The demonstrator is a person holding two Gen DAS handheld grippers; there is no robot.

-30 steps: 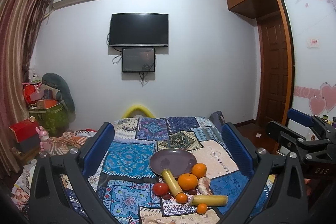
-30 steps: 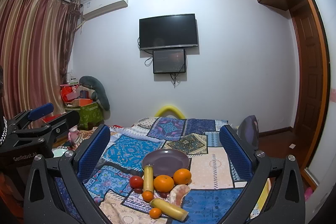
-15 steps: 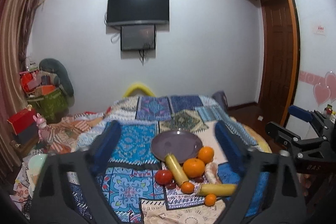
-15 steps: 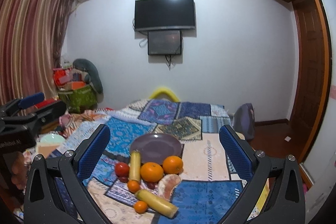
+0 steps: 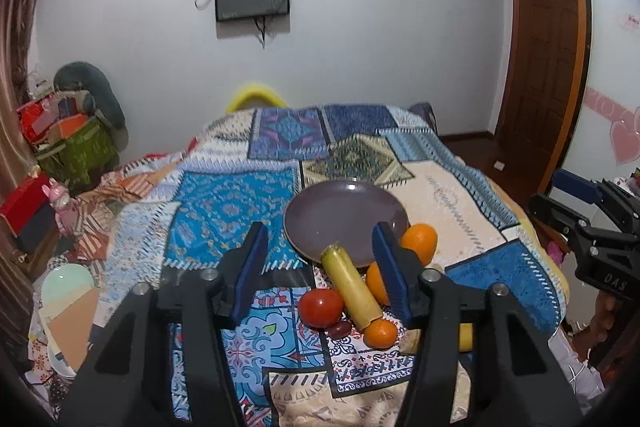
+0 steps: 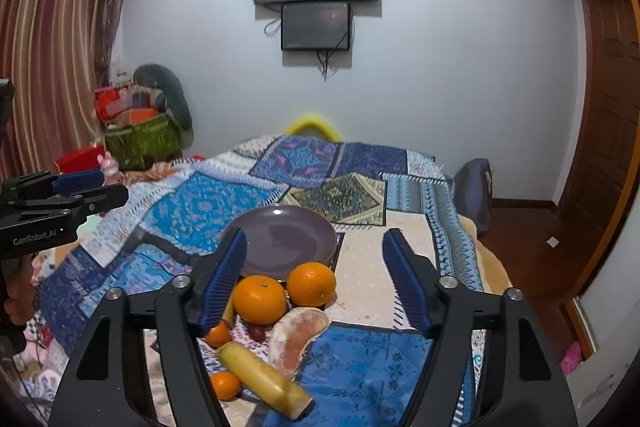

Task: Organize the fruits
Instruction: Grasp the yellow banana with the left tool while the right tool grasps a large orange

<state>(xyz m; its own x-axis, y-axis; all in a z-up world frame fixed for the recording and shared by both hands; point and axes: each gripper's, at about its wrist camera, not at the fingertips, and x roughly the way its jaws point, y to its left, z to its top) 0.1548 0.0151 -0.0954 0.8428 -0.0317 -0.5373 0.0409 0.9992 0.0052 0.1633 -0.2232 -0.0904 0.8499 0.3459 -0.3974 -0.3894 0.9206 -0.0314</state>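
A purple plate [image 5: 344,215] [image 6: 286,239] lies on the patchwork bedspread [image 5: 224,203]. In front of it lie a yellow cane piece [image 5: 352,287], a red tomato [image 5: 321,307], oranges [image 6: 260,299] [image 6: 311,283], small tangerines [image 5: 380,333], a pomelo segment [image 6: 296,337], a second yellow piece [image 6: 264,381] and a dark date [image 5: 341,328]. My left gripper [image 5: 320,271] is open above the cane piece and tomato. My right gripper [image 6: 316,279] is open above the oranges. Neither holds anything.
A green box with clutter [image 6: 140,139] stands at the left wall. Red boxes [image 5: 24,215] and a pink toy [image 5: 60,203] sit left of the bed. A wooden door [image 5: 548,67] is at the right. A bag [image 6: 474,187] leans by the bed's far right corner.
Both grippers have moved down and forward toward the fruit pile. Both jaws have narrowed but stay open. The fruit has not moved.
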